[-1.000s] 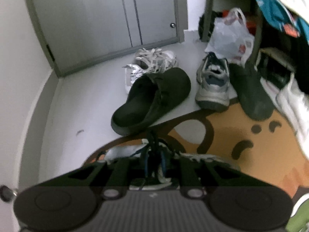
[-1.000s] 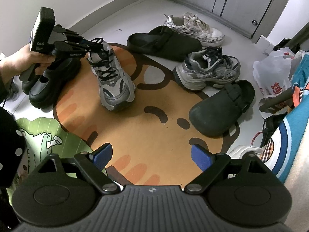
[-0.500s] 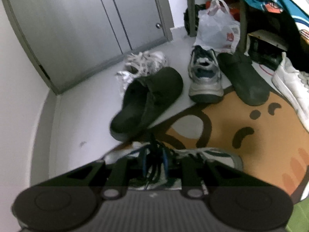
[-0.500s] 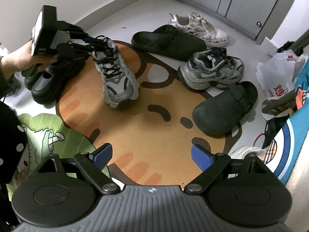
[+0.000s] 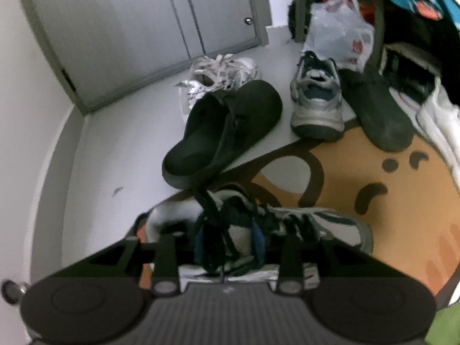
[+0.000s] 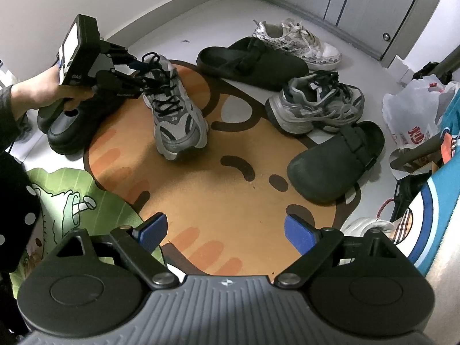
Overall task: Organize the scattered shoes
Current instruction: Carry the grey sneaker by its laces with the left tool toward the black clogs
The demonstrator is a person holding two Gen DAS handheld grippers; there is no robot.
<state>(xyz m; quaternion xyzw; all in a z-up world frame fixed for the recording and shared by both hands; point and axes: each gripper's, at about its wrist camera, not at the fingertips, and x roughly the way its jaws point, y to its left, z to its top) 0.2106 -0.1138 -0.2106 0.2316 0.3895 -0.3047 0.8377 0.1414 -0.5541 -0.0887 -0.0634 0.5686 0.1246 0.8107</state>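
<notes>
The left gripper (image 6: 135, 72), clenched on the grey sneaker (image 6: 175, 109), has carried it toward 3 o'clock; the right gripper (image 6: 224, 230) waits released.

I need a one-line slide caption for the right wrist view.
Left gripper grips a grey sneaker on the orange mat; right gripper is open.

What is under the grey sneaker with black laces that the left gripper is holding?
The grey sneaker with black laces sits toe-down over the orange cartoon-face floor mat, held at its collar by the left gripper. The mat directly beneath the sole is hidden, and whether the heel touches cannot be seen.
</notes>
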